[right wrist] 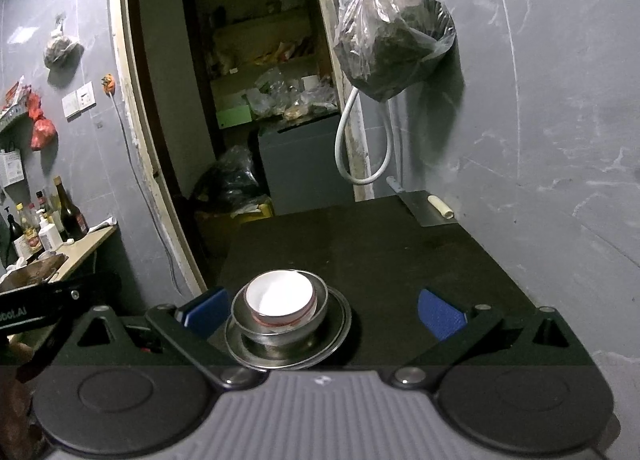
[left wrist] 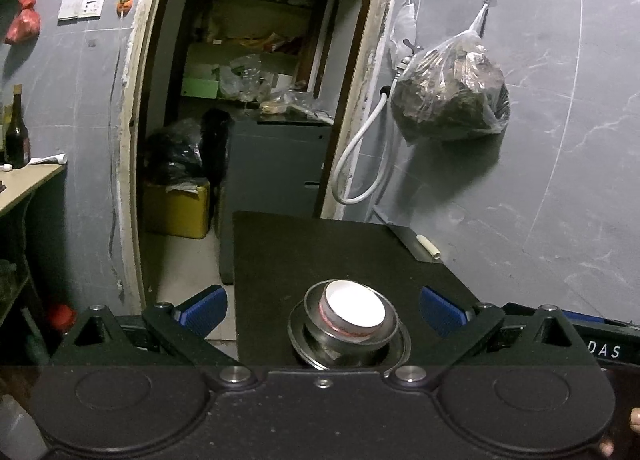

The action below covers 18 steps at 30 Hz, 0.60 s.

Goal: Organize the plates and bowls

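Far left, by wall: side counter [right wrist: 86, 246] w/ bottles [right wrist: 68, 215]. Left gripper [left wrist: 323, 310] spread wide, blue pads [left wrist: 206, 308] well apart, nothing held, stack sits between them w/o touching. On dark table [right wrist: 392, 260], near edge: white bowl [right wrist: 280, 296] nested in steel bowl [right wrist: 312, 314], both on steel plate [right wrist: 340, 330]. Right gripper [right wrist: 323, 312] likewise wide open, empty, stack just beside its left pad. Far right corner of table: cleaver [right wrist: 430, 207]. Above, hung on wall: plastic bag [right wrist: 394, 35].
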Tool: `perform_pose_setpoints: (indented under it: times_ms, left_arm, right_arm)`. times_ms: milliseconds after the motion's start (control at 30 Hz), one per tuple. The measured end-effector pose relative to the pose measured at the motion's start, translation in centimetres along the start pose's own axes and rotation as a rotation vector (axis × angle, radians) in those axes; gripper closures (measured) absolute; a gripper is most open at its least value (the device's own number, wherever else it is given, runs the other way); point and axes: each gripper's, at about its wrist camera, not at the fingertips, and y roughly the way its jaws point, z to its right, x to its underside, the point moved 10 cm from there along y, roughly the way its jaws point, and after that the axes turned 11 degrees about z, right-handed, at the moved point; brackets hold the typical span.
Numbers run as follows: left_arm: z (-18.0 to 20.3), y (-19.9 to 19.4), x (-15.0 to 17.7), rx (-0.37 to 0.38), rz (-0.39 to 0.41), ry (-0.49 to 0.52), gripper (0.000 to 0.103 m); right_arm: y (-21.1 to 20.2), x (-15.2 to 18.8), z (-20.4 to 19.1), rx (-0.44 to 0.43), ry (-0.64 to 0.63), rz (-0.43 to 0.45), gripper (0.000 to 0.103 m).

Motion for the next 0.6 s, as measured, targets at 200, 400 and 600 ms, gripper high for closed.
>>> perform_pose_setpoints:
  times_ms: [200, 400, 600]
  left_arm:
    - [-0.6, -1.3, -0.1, 0.002, 0.009, -0.002, 0.001]
    - [-1.2, -2.2, 0.2, -0.003, -0.003, 0.001, 0.001]
    - [-1.8, -3.4, 0.9, 0.002, -0.010, 0.026, 0.001]
  right_arm:
    - [-1.0, 0.1, -0.9, -0.004, -0.010, 0.008, 0.000]
    - [-1.8, 0.3, -1.3, 0.002, -0.014, 0.010, 0.000]
    - [-3.0, 1.1, -1.8, 0.016, -0.006, -0.001, 0.000]
